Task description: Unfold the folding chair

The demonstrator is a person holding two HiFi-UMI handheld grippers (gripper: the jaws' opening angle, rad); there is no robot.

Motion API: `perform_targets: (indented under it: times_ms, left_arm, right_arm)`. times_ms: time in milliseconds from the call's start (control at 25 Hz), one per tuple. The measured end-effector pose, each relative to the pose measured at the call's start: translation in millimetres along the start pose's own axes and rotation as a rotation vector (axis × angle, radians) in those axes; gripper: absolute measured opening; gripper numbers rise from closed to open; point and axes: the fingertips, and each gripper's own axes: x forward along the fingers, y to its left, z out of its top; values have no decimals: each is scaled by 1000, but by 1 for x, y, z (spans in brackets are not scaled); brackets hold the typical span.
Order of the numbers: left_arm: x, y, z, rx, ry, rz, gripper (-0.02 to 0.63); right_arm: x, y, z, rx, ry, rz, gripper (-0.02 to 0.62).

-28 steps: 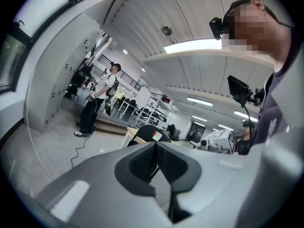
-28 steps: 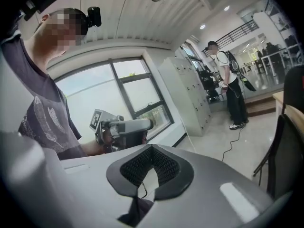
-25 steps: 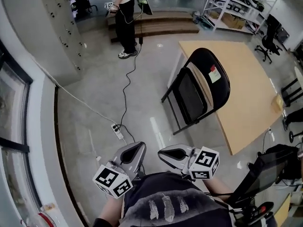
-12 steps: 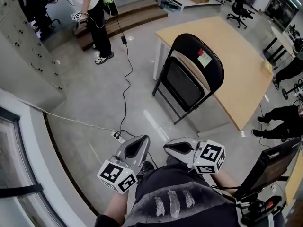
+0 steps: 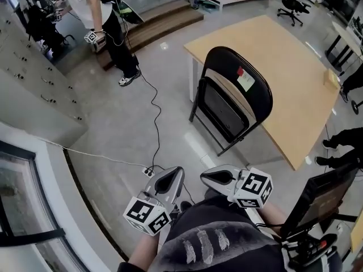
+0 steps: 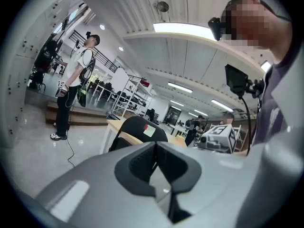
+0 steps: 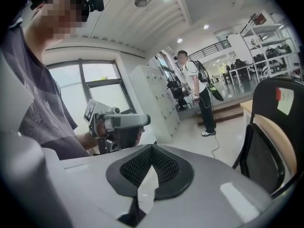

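Far side, just beside table [image 5: 295, 55]: folding chair [image 5: 235, 98], folded flat, upright.
Left gripper [image 5: 173, 175] and right gripper [image 5: 209, 177] near, side by side, jaws closed on nothing, well apart from chair.

The folding chair [image 5: 227, 58] is black all over, frame, seat and backrest alike, save for a white label [image 5: 246, 82] with a small red tab on it. The desk [image 5: 283, 55] is pale, honey-coloured wood. The floor [image 5: 113, 123] is glossy grey concrete, crossed by a thin black cable [image 5: 154, 118]. The left gripper [image 5: 176, 172] and the right gripper [image 5: 205, 178] are light grey with black ribbed pads [image 7: 137, 167], and each carries a cube patterned in black-and-white squares. The person holding them wears a dark grey shirt [image 5: 215, 231] with pale feather-like marks. Another person [image 5: 105, 10] wears a white top, black trousers and white shoes. The steps [image 5: 164, 21] are brown wood.
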Motion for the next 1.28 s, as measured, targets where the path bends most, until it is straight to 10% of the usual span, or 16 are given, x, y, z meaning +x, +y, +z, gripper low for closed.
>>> perform_targets:
  times_ms: [720,840,960,1280]
  left_arm:
    - [318,36,-90,-158,324,190,5]
    - [363,50,-98,-196,384,190,251]
    - [399,70,-110,-212,433,238,329]
    - [471,106,-166,-220,579,306,394]
  right_arm:
    - [-177,-317,69,-114,-12,-596,2]
    - [-191,-341,80,-132,-5,-697,3]
    - [-189,-363,73,-105,71,-740,273]
    - [-169,-418,34,-84,329,-787,331]
